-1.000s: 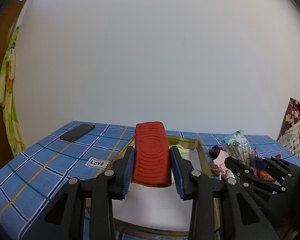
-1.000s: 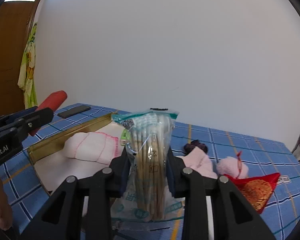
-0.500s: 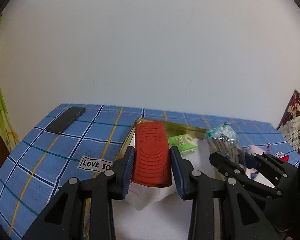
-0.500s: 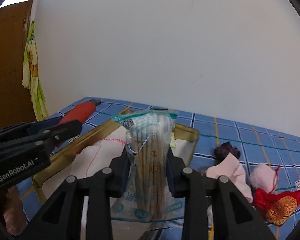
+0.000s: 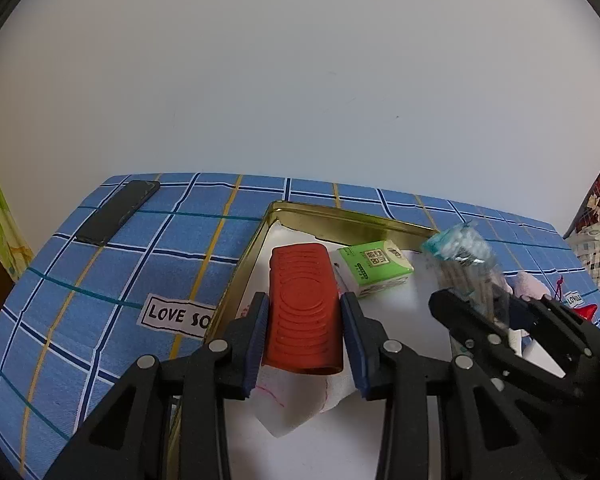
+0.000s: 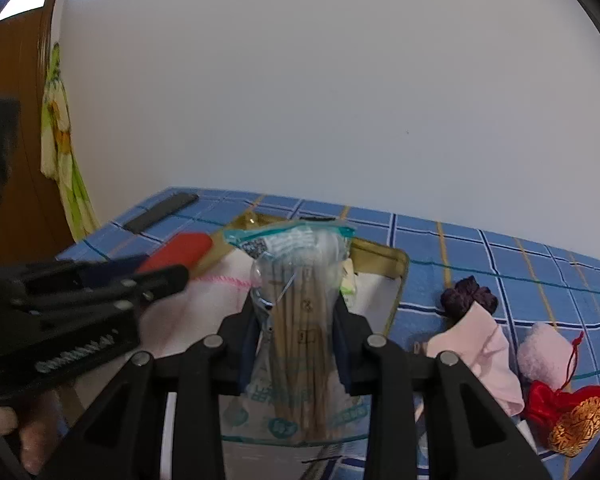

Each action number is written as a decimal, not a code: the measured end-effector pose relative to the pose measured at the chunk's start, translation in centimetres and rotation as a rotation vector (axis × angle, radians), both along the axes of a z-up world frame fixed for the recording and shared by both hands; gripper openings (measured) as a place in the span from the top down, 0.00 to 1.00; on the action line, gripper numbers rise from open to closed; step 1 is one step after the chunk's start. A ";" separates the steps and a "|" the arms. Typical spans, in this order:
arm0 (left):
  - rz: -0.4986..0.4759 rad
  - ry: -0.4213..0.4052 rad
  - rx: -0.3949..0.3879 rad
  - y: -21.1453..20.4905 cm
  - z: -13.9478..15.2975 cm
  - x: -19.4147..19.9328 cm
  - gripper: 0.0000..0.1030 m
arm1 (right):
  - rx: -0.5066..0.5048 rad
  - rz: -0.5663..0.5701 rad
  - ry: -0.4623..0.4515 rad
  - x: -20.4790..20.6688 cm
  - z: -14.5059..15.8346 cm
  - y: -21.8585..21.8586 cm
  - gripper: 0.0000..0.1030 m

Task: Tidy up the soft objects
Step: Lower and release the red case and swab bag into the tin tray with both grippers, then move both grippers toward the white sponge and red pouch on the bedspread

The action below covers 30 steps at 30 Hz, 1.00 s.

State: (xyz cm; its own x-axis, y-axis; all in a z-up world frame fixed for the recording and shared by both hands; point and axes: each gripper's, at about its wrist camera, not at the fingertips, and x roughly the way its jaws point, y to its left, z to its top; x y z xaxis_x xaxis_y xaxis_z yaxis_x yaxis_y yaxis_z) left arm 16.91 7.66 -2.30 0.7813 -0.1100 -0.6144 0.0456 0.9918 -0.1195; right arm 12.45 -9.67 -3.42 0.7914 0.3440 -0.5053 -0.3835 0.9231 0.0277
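1. Progress, as I read it: the gold-rimmed tray (image 5: 346, 222) already holds a green tissue pack (image 5: 374, 266) and a white cloth with pink stitching (image 5: 300, 404); both lie on its white floor.
2. My left gripper (image 5: 304, 338) is clamped on a red ribbed silicone sleeve (image 5: 302, 308), held over the tray's near left part, above the cloth; not yet set down.
3. My right gripper (image 6: 296, 344) is closed on a clear zip bag of wooden sticks (image 6: 300, 320), carried above the tray's near right edge.
4. Left to do, I judge: put down both held items, then fetch those on the blue checked tablecloth (image 6: 480, 256) to the right of the tray: a pink sock with a dark purple cuff (image 6: 480, 336), a pink pompom (image 6: 544, 354) and a red embroidered pouch (image 6: 568, 416).
5. A black phone (image 5: 118, 212) lies at the far left corner, well apart from the tray.
6. Appearance: the sleeve is a flattened tube, open at the near end, with concentric ridges; the bag is transparent, teal-printed, its sticks bundled upright.
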 end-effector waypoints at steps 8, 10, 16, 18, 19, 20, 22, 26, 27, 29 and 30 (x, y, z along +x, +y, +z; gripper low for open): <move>0.011 -0.010 0.027 -0.3 0.1 0.5 0.61 | -0.044 0.032 0.050 0.7 -0.5 0.9 0.63; 0.008 0.000 0.029 -0.6 0.2 0.4 0.59 | -0.066 0.036 0.074 1.1 -0.8 1.1 0.44; 0.047 -0.037 0.045 -0.5 0.4 -0.3 0.26 | -0.034 0.012 0.035 -0.2 -0.4 -0.4 0.25; 0.041 -0.053 0.040 -0.5 0.5 -1.0 0.26 | -0.037 0.006 0.011 -1.1 -0.2 -1.3 0.21; 0.044 -0.059 0.043 -0.5 0.4 -1.2 0.25 | -0.039 -0.006 -0.009 -1.9 0.0 -2.0 0.18; 0.047 -0.062 0.047 -0.5 0.4 -1.4 0.25 | -0.036 -0.012 -0.019 -2.4 0.2 -2.6 0.18; 0.051 -0.067 0.048 -0.8 0.2 -2.0 0.25 | -0.027 -0.017 -0.036 -3.7 0.4 -4.2 0.17; 0.044 -0.084 0.033 -1.9 0.2 -3.4 0.25 | -0.044 -0.063 -0.089 -5.8 1.0 -7.5 0.17; 0.040 -0.094 0.034 -2.2 0.3 -3.8 0.25 | -0.040 -0.076 -0.100 -6.4 1.1 -8.4 0.16; 0.029 -0.122 0.039 -3.3 0.7 -4.7 0.25 | -0.032 -0.112 -0.123 -7.4 1.3 -10.4 0.13; 0.018 -0.133 0.041 -4.0 0.9 -5.1 0.25 | -0.033 -0.129 -0.132 -7.8 1.4 -11.2 0.13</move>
